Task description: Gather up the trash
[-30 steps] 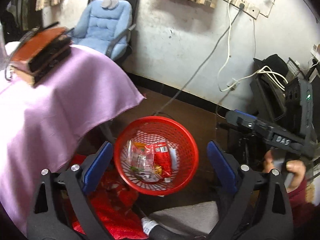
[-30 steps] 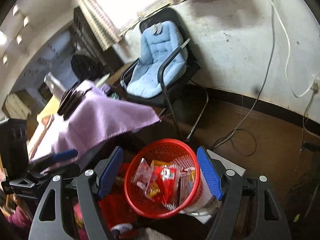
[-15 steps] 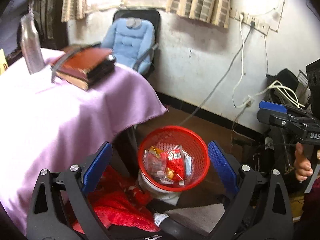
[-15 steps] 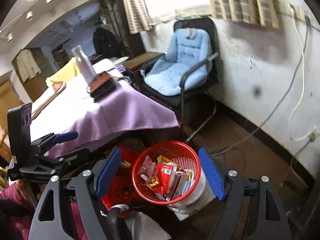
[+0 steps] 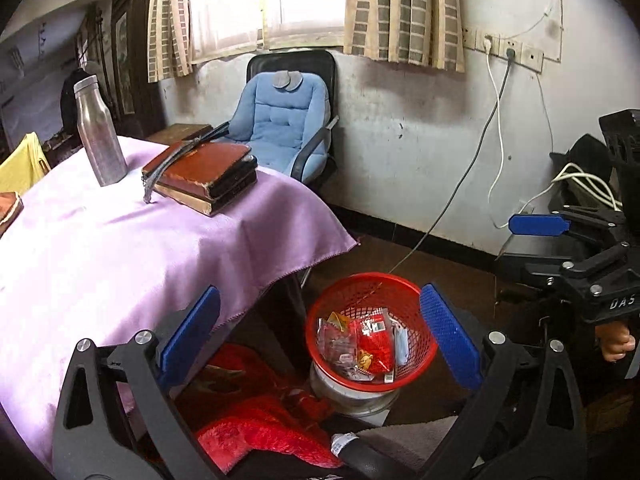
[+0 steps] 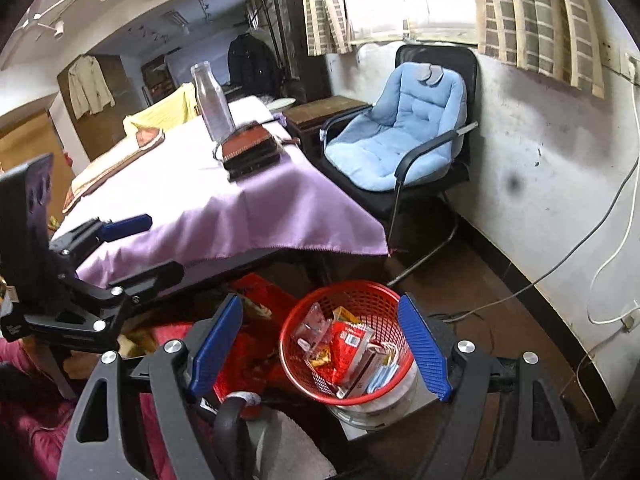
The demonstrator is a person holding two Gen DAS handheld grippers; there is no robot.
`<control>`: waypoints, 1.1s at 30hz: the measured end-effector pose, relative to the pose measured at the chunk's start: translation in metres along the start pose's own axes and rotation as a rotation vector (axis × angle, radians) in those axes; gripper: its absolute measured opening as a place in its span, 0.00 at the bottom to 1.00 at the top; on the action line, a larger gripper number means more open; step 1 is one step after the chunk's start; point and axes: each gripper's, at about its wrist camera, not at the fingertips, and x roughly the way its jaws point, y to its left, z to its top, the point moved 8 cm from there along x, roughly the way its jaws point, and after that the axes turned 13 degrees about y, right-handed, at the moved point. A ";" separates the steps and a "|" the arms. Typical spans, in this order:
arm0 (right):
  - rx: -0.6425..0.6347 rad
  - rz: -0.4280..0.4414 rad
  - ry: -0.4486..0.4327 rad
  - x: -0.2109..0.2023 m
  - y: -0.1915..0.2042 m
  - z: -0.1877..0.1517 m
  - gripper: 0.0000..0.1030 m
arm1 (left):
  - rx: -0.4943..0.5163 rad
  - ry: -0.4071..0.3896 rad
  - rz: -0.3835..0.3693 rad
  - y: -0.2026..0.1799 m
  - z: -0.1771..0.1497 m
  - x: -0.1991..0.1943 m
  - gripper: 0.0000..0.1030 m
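Both grippers lifted back from the trash basket, jaws wide and empty

The left gripper [image 5: 320, 336] and right gripper [image 6: 320, 344] both stand spread wide with nothing between their blue pads; compared with a second ago, each camera has risen and tilted up, so the red basket [image 5: 372, 292] has shrunk from filling the gap between the fingers to sitting low near the right pad; it rests on a pale tub on the floor, just beside the table corner; the wrappers [image 5: 360, 344] lie inside it much as before, a red packet among clear ones; the purple tablecloth [image 5: 140, 248] now shows far more of its top, with the stacked books [image 5: 204, 176] and the metal bottle [image 5: 100, 132], out of view a second ago, upright behind them; the blue chair [image 6: 400, 136] stands by the wall.
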 end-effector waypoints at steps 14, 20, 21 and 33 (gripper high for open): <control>-0.007 -0.073 0.216 0.073 -0.024 -0.028 0.81 | -0.017 0.228 -0.028 -0.004 -0.034 0.082 0.93; -0.005 -0.090 0.235 0.083 -0.033 -0.032 0.82 | -0.028 0.269 -0.054 -0.006 -0.042 0.097 0.93; -0.003 -0.090 0.233 0.083 -0.033 -0.031 0.82 | -0.026 0.268 -0.053 -0.007 -0.041 0.097 0.93; -0.056 -0.100 0.229 0.076 -0.023 -0.028 0.85 | -0.009 0.221 -0.029 -0.008 -0.036 0.084 0.93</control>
